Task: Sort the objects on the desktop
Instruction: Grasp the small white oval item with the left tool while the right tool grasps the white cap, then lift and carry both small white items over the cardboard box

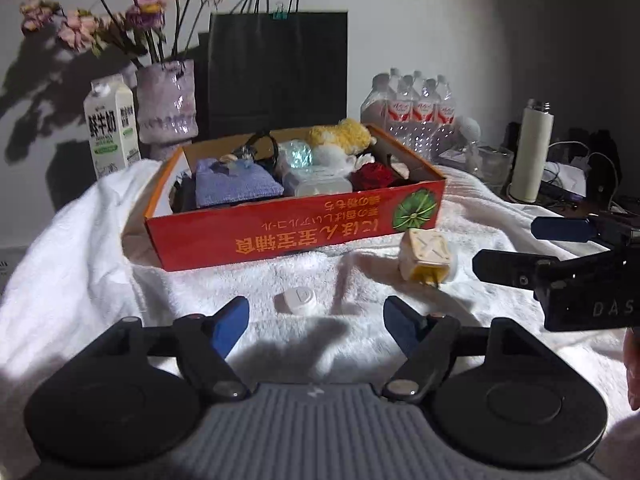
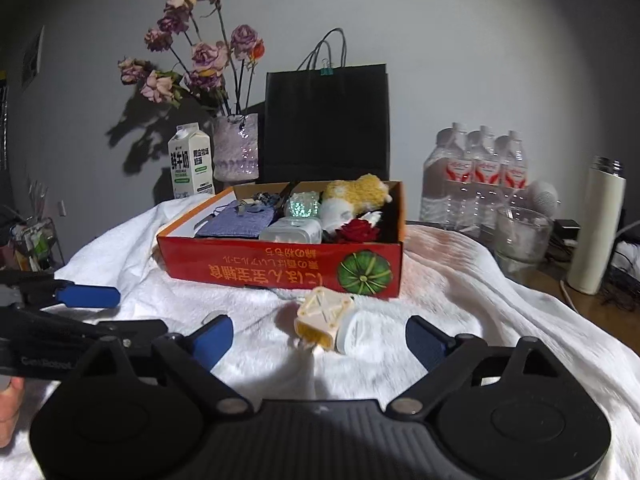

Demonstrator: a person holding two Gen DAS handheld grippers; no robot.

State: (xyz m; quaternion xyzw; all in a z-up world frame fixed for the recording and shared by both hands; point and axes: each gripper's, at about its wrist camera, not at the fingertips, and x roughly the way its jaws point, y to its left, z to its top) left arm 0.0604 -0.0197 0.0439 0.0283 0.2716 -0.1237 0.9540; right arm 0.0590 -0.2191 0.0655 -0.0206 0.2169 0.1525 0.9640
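Left fingers point(image 1: 236, 322) flank white case point(image 1: 300, 299) on towel point(image 1: 100, 240).

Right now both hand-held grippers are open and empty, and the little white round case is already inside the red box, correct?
Not quite. The white round case lies on the white towel in front of the red box, as the left wrist view shows. Both grippers are open and empty.

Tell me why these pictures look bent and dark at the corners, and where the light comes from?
Both views use a fisheye lens: edges curve and corners go black. In the left view, hard light from the front throws the flowers' shadow onto the wall and whitens the towel near the small white case. In the right view, the towel at lower right looks smeared.
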